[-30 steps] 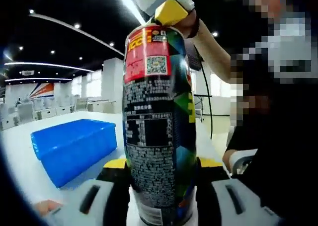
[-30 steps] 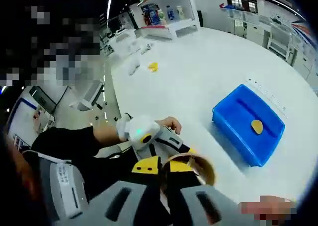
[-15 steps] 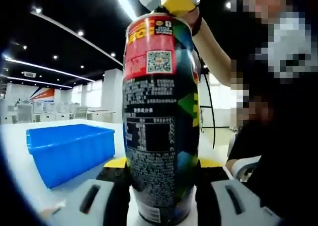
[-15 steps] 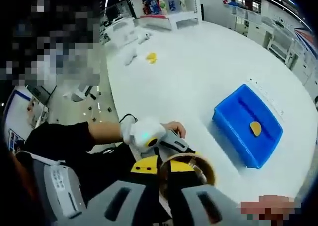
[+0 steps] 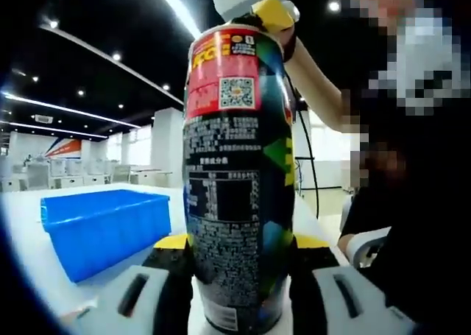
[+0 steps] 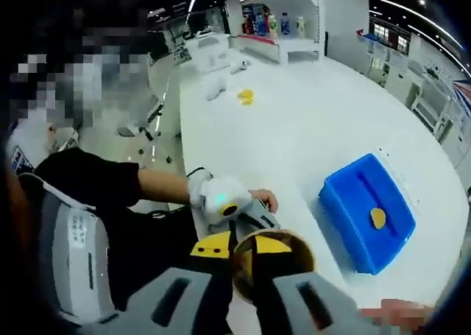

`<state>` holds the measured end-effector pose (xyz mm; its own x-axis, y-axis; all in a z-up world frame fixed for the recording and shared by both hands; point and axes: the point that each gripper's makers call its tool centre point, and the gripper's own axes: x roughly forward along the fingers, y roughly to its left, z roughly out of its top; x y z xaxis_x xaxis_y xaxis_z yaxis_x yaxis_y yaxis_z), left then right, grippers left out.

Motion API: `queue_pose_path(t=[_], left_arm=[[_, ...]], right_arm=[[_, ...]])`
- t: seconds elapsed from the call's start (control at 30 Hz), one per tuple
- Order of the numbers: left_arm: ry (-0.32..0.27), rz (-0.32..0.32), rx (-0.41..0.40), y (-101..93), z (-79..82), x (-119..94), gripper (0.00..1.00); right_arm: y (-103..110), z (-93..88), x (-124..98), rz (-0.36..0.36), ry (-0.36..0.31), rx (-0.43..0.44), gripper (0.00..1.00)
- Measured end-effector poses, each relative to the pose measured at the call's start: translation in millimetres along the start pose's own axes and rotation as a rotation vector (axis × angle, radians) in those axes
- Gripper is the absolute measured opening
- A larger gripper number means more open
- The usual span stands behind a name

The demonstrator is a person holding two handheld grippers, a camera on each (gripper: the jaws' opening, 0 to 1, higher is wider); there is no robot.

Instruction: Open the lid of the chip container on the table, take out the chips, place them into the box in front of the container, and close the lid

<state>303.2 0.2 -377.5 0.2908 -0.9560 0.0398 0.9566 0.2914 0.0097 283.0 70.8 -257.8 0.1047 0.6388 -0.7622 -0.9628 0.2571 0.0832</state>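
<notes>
Black chip container (image 5: 235,195) with red label and green-yellow triangles; blue box (image 6: 368,211), yellow chip (image 6: 377,218).

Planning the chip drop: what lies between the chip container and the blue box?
Bare white table separates chip container and blue box in the right gripper view.

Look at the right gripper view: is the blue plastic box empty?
No, one yellow chip lies inside the blue plastic box on the white table.
</notes>
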Motion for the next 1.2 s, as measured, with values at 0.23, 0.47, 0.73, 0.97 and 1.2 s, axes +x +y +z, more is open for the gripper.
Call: queue_pose_path(t=[0.23, 0.47, 0.73, 0.97, 1.2], left_arm=[[-0.009, -0.001, 0.000, 0.0, 0.2, -0.5, 0.52], [-0.013, -0.002, 0.000, 0.0, 0.4, -0.8, 0.52], [-0.016, -0.011, 0.000, -3.3, 0.5, -1.4, 0.52], [-0.018, -0.012, -0.003, -3.5, 0.5, -1.3, 0.52], [-0.020, -0.012, -0.003, -3.6, 0.6, -0.9, 0.52]], right_arm=[[0.1, 21.9, -22.0, -0.017, -0.191, -0.038, 0.13], [-11.3, 75.6, -91.3, -0.167, -0.539, -0.097, 0.25], [-41.6, 70.9, -222.7, -0.539, -0.950, -0.176, 0.30], [-116.0, -24.0, -263.1, -0.931, -0.945, -0.046, 0.35], [-154.2, -98.2, -276.8, -1.109, -0.987, 0.077, 0.43]])
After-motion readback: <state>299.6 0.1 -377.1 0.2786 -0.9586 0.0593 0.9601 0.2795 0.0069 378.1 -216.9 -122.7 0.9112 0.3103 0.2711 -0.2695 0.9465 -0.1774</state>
